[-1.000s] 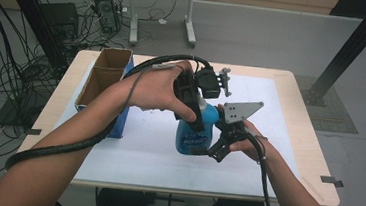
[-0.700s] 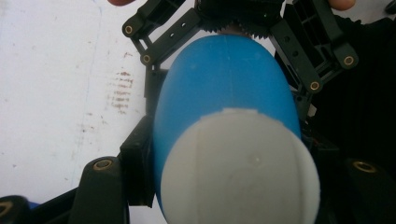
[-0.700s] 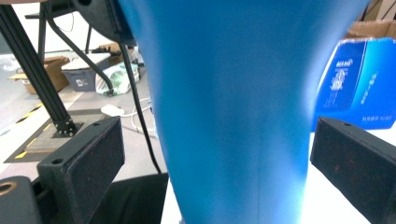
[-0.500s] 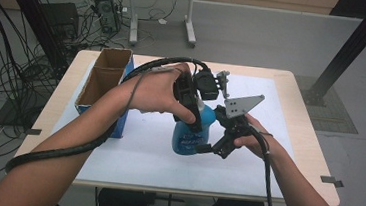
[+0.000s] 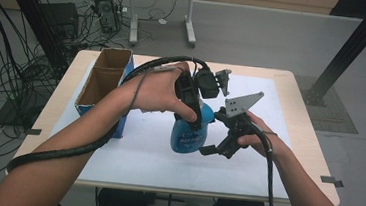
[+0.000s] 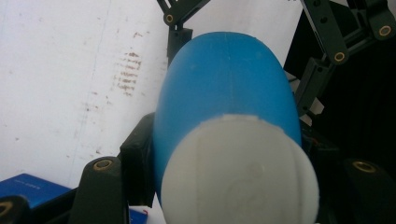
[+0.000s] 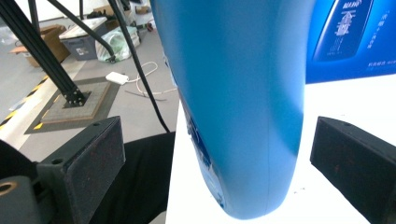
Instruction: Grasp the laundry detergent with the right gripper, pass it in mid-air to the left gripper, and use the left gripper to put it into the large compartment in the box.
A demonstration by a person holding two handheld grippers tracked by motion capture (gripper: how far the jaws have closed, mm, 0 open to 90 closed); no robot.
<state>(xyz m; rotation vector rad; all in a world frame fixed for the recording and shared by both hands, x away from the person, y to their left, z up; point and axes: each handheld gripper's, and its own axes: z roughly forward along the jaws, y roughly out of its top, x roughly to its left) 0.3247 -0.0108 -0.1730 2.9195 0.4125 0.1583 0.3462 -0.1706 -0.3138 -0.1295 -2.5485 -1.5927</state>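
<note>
The right tool (image 5: 206, 148) sits at the near right of the blue bottle (image 5: 187, 134), low at its base. In the right gripper view its two pads (image 7: 86, 163) stand spread, one on each side of the bottle's lower body, with visible gaps; neither pad presses on it.

The bottle is above the white sheet (image 5: 131, 153) at the middle of the desk (image 5: 306, 159). Its front label carries white lettering, too blurred to read.

The left tool (image 5: 197, 122) pinches the bottle's upper body below the white cap (image 6: 238, 172).

At the far left stands an open cardboard box (image 5: 104, 78) with blue printed sides; that print is unreadable.
</note>
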